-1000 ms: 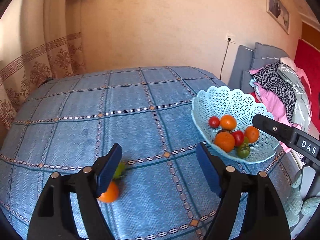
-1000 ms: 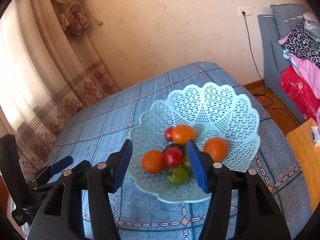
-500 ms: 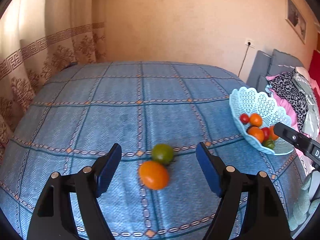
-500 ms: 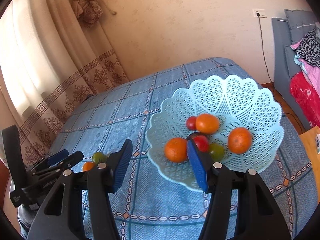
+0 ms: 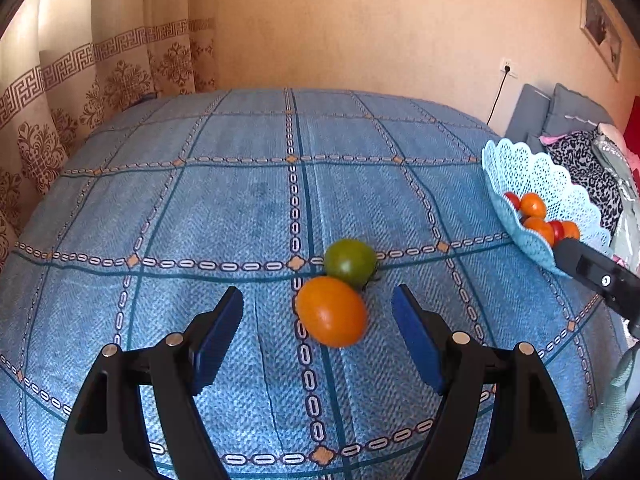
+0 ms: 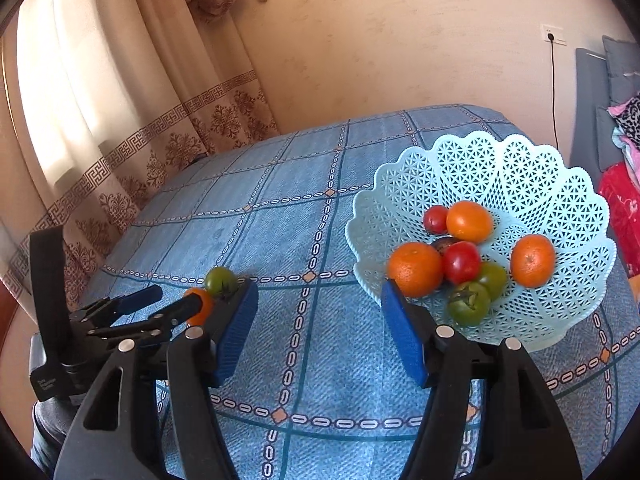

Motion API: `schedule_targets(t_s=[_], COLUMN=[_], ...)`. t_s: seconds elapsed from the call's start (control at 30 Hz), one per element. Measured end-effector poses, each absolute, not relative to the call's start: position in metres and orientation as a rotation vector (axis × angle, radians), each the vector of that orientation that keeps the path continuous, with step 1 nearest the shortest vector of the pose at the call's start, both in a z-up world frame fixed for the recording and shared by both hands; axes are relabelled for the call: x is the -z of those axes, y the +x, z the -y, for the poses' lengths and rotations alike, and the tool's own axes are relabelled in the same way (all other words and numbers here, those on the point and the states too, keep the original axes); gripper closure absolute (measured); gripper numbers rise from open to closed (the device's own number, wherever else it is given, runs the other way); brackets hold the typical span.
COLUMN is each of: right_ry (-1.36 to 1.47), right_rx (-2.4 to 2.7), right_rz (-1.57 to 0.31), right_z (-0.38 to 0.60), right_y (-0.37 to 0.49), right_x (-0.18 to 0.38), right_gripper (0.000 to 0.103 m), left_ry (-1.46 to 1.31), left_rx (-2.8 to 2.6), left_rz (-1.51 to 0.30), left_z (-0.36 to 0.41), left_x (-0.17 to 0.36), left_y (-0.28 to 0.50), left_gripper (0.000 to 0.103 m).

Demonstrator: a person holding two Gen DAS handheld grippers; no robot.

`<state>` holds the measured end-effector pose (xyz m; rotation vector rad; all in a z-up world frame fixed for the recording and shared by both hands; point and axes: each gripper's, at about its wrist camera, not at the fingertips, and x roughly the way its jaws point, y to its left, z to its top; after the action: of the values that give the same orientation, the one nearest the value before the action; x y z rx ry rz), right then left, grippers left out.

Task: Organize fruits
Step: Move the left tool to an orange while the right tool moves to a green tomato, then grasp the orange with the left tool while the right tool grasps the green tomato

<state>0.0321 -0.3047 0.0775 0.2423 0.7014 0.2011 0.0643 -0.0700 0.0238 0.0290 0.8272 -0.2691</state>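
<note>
Left wrist view: the left tongs point(image 5: 318, 332) stand wide open and empty; the orange fruit point(image 5: 331, 311) lies at frame centre on the blue table point(image 5: 240, 200), between the jaws but untouched, touching the green tomato point(image 5: 350, 262) behind it. Likely light, smooth and round, prone to roll; grip across its widest sides, gently. Right wrist view: the right tongs point(image 6: 318, 330), empty, have just been opening; the lattice basket point(image 6: 520, 168) of fruit sits right of centre.

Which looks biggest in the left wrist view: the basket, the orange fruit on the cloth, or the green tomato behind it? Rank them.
1. Basket, though partly cut off by the right claw.
2. Orange fruit.
3. Green tomato.
The orange fruit lies nearer the camera, so its lead over the tomato is unsure.
</note>
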Motion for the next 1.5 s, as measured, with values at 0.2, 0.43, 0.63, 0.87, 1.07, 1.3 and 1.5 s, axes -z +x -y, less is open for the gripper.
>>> schedule_targets(t_s=[0.2, 0.43, 0.63, 0.87, 1.07, 1.3, 1.5], right_ry=[0.233, 0.215, 0.190, 0.159, 0.098, 0.066, 0.024], right_rx=[-0.214, -0.235, -0.246, -0.275, -0.322, -0.362, -0.379], right_rz=[-0.704, -0.713, -0.712, -0.715, -0.747, -0.823, -0.869], right_z=[0.300, 0.292, 0.285, 0.274, 0.244, 0.215, 0.189], right_y=[0.032, 0.031, 0.030, 0.033, 0.045, 0.074, 0.094], right_x=[-0.077, -0.075, -0.074, -0.078, -0.078, -0.065, -0.051], right_gripper=[0.037, 0.037, 0.037, 0.037, 0.037, 0.037, 0.037], left_ry=[0.052, 0.036, 0.029, 0.030, 0.041, 0.002, 0.010], left_rx=[0.284, 0.302, 0.329, 0.285, 0.244, 0.192, 0.137], left_rz=[-0.847, -0.903, -0.894, -0.865, -0.839, -0.848, -0.856], left_z=[0.076, 0.075, 0.074, 0.059, 0.042, 0.021, 0.011], left_x=[-0.016, -0.003, -0.005, -0.013, -0.018, -0.016, -0.013], left_y=[0.067, 0.074, 0.070, 0.063, 0.057, 0.058, 0.063], left_gripper=[0.032, 0.054, 0.063, 0.063, 0.063, 0.063, 0.063])
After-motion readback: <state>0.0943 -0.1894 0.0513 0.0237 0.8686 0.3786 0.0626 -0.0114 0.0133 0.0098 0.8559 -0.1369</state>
